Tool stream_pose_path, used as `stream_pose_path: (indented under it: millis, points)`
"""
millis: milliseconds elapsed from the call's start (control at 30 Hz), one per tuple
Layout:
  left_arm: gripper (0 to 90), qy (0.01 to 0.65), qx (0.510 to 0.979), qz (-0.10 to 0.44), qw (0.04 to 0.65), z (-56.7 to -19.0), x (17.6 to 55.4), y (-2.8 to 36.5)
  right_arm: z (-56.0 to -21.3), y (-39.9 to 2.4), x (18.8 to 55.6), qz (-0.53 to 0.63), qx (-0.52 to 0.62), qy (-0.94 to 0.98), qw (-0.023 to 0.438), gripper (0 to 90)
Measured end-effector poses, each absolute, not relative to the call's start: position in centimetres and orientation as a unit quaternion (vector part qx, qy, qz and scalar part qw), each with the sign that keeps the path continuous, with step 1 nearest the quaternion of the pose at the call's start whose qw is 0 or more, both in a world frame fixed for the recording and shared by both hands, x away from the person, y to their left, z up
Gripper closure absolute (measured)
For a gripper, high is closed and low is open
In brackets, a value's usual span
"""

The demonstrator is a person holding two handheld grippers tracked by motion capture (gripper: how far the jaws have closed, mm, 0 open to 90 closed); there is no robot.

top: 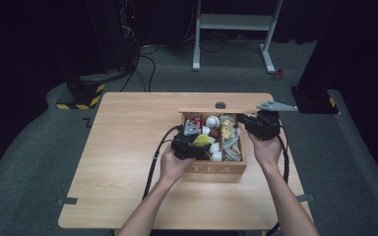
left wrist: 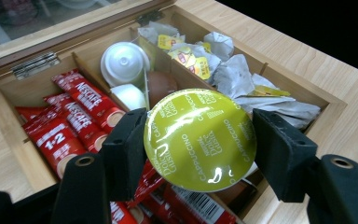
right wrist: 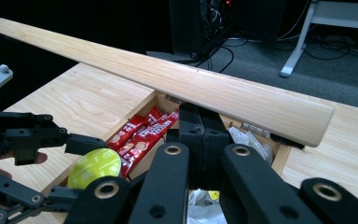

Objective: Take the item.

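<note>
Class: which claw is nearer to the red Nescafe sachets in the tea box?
Left. The left claw hangs just above the red Nescafe sachets, gripping a green capsule; the right claw sits at the lid, across the box.

Light wooden worktop [top: 128,147] on grey carpet [top: 24,162]. Red Nescafé sachets [left wrist: 70,121] packed in one compartment, white capsules [left wrist: 123,63] in the next, a brown capsule [left wrist: 161,86] just beside them, crumpled paper tea bags with yellow tags [left wrist: 223,70] in the far compartment. Beyond the worktop: white desk frame [top: 236,29], black cables [top: 142,64] trailing across the floor, yellow-and-black striped base [top: 81,96] near the left corner.
</note>
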State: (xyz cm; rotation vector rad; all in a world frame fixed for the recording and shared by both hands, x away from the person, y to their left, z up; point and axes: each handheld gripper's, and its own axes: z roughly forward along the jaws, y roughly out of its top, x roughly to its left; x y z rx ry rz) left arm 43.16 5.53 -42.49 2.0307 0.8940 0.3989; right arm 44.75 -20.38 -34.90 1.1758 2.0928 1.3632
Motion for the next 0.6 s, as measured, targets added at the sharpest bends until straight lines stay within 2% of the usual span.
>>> stream_pose_path:
  millis: [600]
  points:
    - [38.8,0.375,0.801,0.169,0.436,-41.8,42.3,8.6,-35.0,-20.2,44.8,0.484,0.419,0.745,0.187,90.0]
